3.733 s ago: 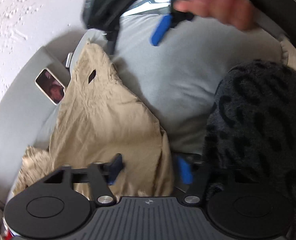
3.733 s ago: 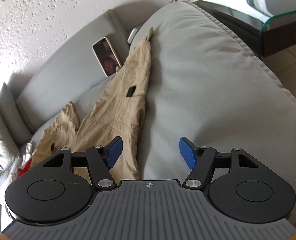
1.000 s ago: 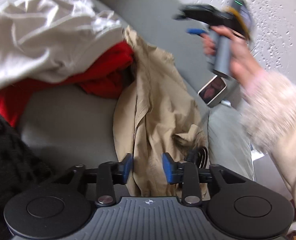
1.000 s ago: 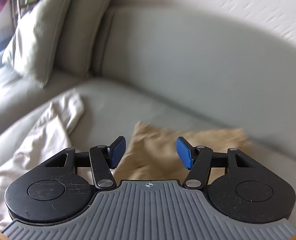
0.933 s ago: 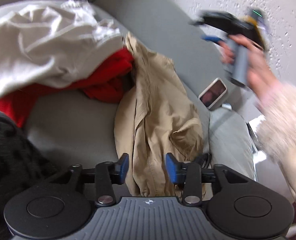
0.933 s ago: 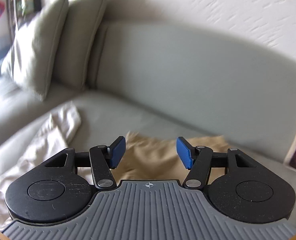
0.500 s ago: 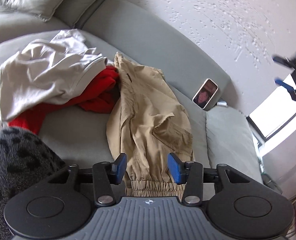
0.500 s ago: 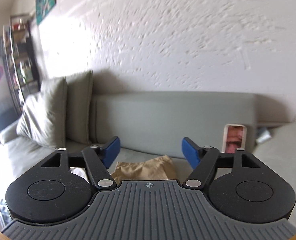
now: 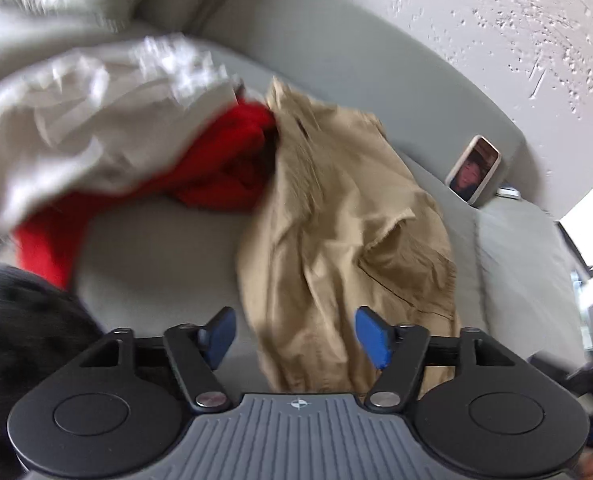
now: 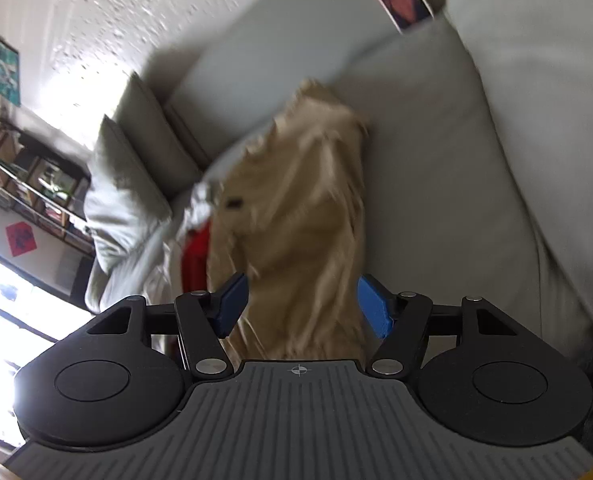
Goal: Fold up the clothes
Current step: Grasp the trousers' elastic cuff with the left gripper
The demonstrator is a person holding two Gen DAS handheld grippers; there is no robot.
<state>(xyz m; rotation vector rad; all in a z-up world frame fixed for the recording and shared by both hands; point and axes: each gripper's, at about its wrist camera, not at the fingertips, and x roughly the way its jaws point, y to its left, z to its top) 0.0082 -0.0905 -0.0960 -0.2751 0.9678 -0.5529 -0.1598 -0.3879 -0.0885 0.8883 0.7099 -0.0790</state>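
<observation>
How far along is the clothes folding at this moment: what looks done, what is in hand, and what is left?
Done: nothing looks folded; the tan trousers lie rumpled along the sofa. In hand: nothing. The left gripper and right gripper are both open, each above the trousers' near end. Left: grasp and fold the trousers, then the red garment and white garment heaped beside them.
</observation>
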